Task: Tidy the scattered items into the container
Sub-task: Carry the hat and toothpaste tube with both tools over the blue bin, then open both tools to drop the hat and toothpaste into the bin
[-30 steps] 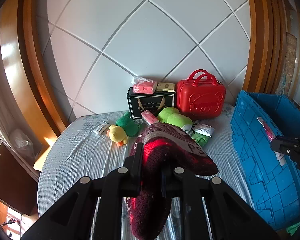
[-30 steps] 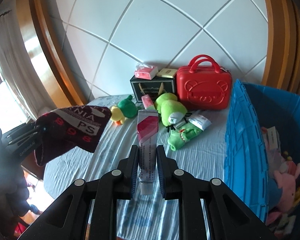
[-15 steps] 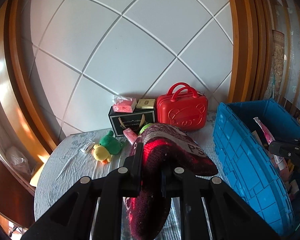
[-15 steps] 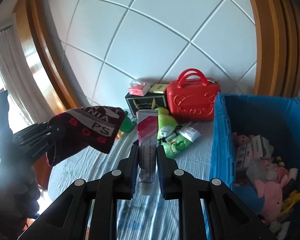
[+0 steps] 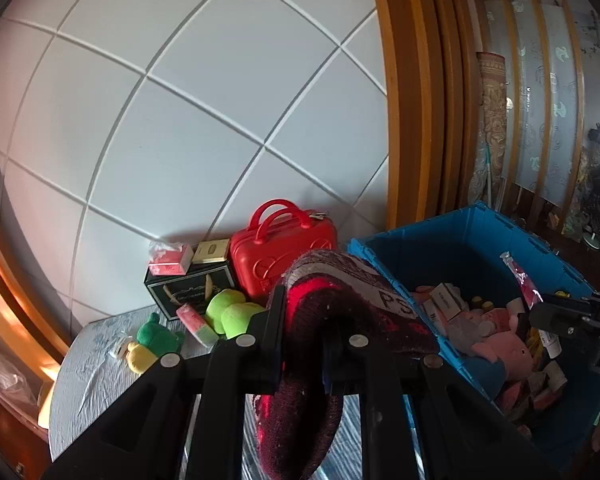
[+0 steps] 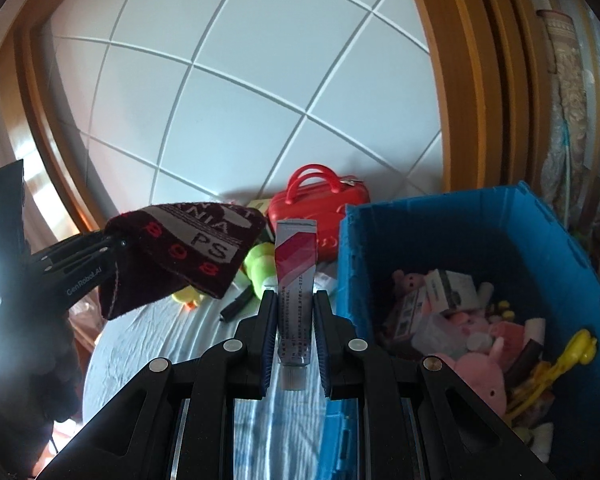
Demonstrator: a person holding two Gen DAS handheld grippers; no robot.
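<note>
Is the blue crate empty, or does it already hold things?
Partly filled. The blue crate already holds a pink plush, small boxes and a yellow toy; wall shows above the pile.

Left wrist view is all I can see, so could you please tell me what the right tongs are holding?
Observer: The right tongs are shut on a flat grey-and-red plastic tube, with its white cap toward the camera.
Operator: Thank you. Is my dark red knitted hat over the blue plastic crate?
Observer: Seen from the right wrist, it hangs from the left tongs to the left of the crate, apparently above the pale table cloth.
Operator: Is there anything in the crate I might miss?
Observer: A yellow plastic toy lies near its right wall.
</note>
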